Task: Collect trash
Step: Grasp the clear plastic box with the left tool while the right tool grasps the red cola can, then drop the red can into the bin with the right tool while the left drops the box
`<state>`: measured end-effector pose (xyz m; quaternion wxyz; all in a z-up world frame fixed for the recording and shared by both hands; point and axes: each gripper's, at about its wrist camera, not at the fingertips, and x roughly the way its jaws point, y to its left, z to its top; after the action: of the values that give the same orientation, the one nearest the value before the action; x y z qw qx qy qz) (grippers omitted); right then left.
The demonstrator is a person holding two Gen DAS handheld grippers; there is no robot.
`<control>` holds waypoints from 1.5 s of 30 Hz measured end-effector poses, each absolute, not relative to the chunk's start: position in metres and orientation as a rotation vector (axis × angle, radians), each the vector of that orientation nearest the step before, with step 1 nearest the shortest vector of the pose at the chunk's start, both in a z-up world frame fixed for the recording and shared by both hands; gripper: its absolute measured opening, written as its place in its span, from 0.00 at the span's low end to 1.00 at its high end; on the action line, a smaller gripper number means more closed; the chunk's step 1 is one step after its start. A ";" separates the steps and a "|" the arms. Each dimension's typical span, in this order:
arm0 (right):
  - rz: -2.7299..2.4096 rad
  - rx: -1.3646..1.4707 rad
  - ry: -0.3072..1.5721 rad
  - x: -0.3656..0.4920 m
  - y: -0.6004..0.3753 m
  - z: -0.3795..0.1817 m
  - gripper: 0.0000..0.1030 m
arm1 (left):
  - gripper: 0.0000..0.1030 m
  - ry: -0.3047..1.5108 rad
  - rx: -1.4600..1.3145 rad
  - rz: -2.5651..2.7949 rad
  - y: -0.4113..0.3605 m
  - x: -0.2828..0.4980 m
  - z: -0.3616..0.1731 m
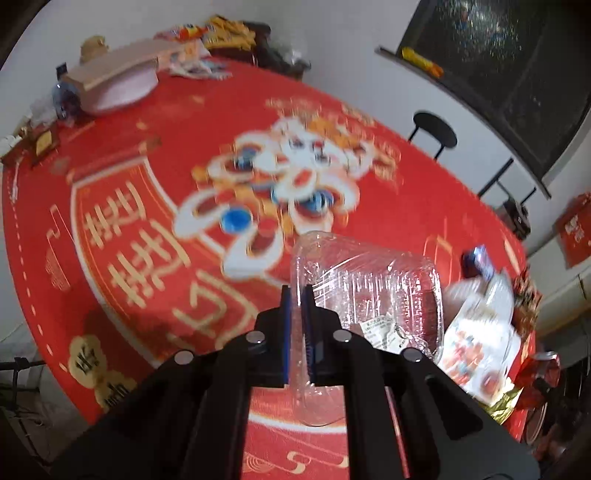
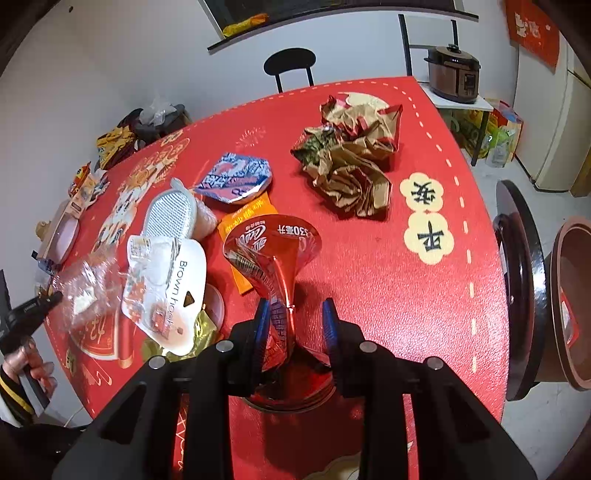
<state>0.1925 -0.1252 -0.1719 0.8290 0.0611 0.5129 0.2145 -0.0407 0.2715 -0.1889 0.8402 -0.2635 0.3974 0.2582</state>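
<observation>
In the left wrist view my left gripper (image 1: 298, 295) is shut on the rim of a clear plastic clamshell tray (image 1: 373, 295), held above the red tablecloth (image 1: 122, 147). From the right wrist view the same tray (image 2: 85, 291) hangs at the far left, a hand (image 2: 33, 365) below it. My right gripper (image 2: 295, 310) is shut on a crushed red drink can (image 2: 273, 251) that sticks up between its blue pads. More trash lies on the cloth: crumpled brown paper (image 2: 351, 166), a blue-and-white foil lid (image 2: 236, 177), a white hook package (image 2: 173, 291) and an orange packet (image 2: 243, 221).
A brown tub (image 2: 576, 302) and a black round stool (image 2: 517, 295) stand off the table's right edge. A rice cooker (image 2: 454, 74) and a black chair (image 2: 290, 66) are behind the table. A pink box (image 1: 118, 81) and snack bags (image 1: 229, 33) crowd the far corner.
</observation>
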 end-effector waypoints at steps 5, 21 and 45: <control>0.456 0.150 1.055 0.195 -0.132 -0.161 0.28 | 0.10 0.750 -0.539 0.544 0.273 -0.039 -0.154; 0.336 0.264 0.903 0.194 -0.224 -0.120 0.27 | 0.10 0.608 -0.451 0.267 0.183 0.039 -0.071; -0.095 0.317 0.918 0.219 -0.485 -0.144 0.48 | 0.10 0.705 -0.296 -0.176 -0.118 0.169 -0.073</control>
<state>0.2189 -0.4852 -0.1441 0.8833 0.1525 0.4408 -0.0459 0.1691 -0.1180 -0.0729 0.9239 -0.1441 0.3437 -0.0860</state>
